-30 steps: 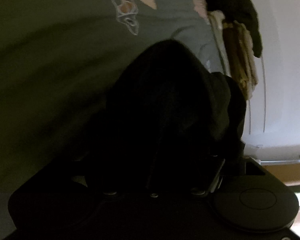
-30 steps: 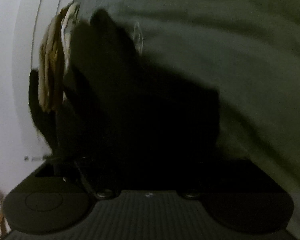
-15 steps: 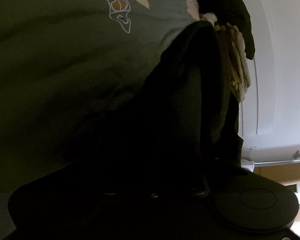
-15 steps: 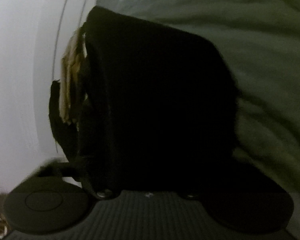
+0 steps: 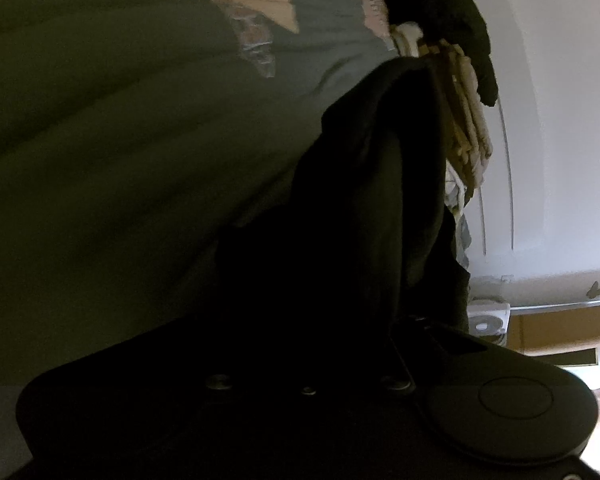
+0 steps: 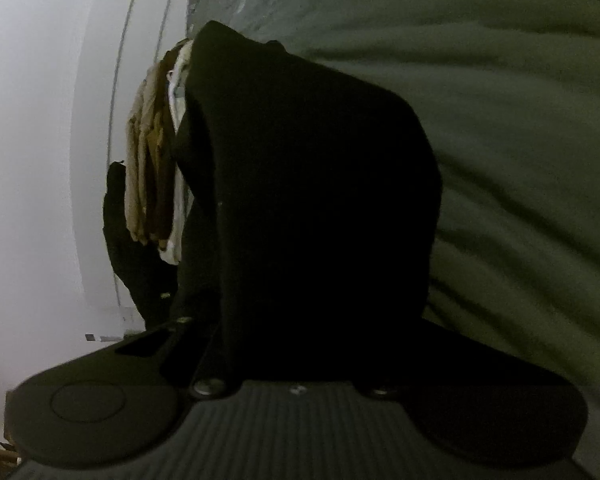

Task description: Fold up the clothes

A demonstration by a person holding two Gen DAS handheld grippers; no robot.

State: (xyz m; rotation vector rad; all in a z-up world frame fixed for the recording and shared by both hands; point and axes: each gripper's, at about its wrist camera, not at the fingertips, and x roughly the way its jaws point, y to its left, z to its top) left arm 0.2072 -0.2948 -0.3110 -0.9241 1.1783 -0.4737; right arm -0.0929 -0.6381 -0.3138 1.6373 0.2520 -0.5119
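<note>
Black garment [image 5: 364,200], rising toward twelve o'clock over the green bed [image 5: 100,160], is being pinched by left tool [image 5: 312,320] and right tool [image 6: 300,320], jaws having just closed; folding is starting.

My bed [image 5: 100,152] wears a green cover [image 6: 520,128]; far off on it lie a printed patch [image 5: 256,48] and tan clothes [image 5: 466,120], piled at its edge

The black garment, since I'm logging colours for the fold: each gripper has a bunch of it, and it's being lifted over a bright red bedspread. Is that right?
Not quite. The bedspread is dull green, not red; the right wrist view shows it plainly. The rest holds: the left gripper and right gripper each hold a bunch of the black garment above it.
</note>
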